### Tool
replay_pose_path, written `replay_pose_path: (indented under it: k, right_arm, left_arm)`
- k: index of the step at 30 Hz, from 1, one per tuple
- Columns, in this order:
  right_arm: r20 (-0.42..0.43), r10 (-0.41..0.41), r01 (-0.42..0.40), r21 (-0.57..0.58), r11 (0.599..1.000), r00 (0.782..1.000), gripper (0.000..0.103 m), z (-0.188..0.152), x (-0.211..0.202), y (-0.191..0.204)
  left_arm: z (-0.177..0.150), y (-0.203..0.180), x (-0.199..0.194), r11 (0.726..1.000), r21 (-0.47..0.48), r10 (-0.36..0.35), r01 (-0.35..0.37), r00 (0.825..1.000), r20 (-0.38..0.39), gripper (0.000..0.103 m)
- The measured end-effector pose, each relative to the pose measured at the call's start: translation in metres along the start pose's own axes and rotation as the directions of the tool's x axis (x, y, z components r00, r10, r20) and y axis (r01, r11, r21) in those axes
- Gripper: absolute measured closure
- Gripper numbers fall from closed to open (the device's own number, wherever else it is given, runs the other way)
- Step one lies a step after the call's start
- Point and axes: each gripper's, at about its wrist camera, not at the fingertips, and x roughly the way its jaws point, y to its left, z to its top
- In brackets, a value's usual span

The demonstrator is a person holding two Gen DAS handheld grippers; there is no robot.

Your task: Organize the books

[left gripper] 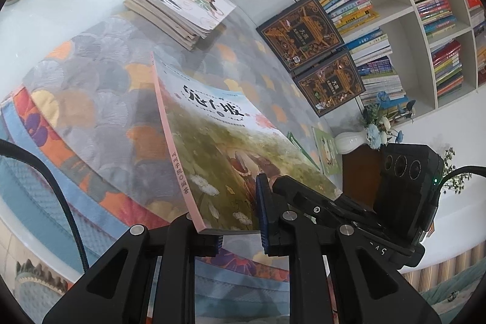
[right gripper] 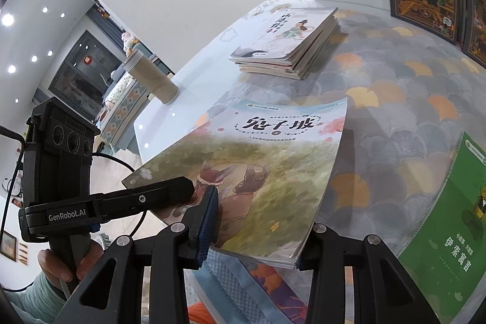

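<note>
The rabbit book [left gripper: 224, 148] is sitting lifted at its near end, tilting up off the patterned tablecloth [left gripper: 100, 87], w/ its long axis running away from you toward the stack of books [left gripper: 179, 5] at the far side of the table. The pink spine is on your left, title end pointing at the stack.

Your left gripper [left gripper: 240, 233] is straddling the near spine corner: 1 finger is under the corner, the other pad is pressing on the cover, so it's looking clamped on the book, tho the exact contact is hard to read. Your right gripper [right gripper: 255, 236] is straddling the near edge from the other side, 1 blue pad [right gripper: 208, 220] on the cover, the other finger at the open-page corner; I can't tell if it's truly pinching or just bracketing.

So both tools are sharing the near short edge, and the stack is lying straight ahead along the book's length. Judging by that, you're likely carrying it fwd onto the stack. A green book [right gripper: 449, 220] is lying flat on your right, just beside, and the beige tumbler [right gripper: 152, 78] is standing well apart on the left.
</note>
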Motion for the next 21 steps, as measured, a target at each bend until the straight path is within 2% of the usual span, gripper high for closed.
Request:
replay_pose_path:
  k: [10, 16, 21]
  right_arm:
    - [0.026, -0.028, 0.027, 0.043, 0.999, 0.999, 0.063, 0.005, -0.007, -0.014]
    - [0.065, -0.068, 0.063, 0.080, 0.995, 0.996, 0.063, 0.015, -0.009, -0.017]
    - [0.086, -0.114, 0.106, 0.101, 0.989, 0.990, 0.063, 0.031, 0.000, -0.016]
  left_arm:
    - [0.011, -0.011, 0.014, 0.999, 0.036, -0.020, 0.021, 0.999, -0.035, 0.088]
    - [0.031, -0.013, 0.021, 0.996, 0.073, -0.046, 0.051, 0.996, -0.070, 0.088]
    - [0.061, -0.005, 0.030, 0.992, 0.095, -0.071, 0.082, 0.991, -0.113, 0.088]
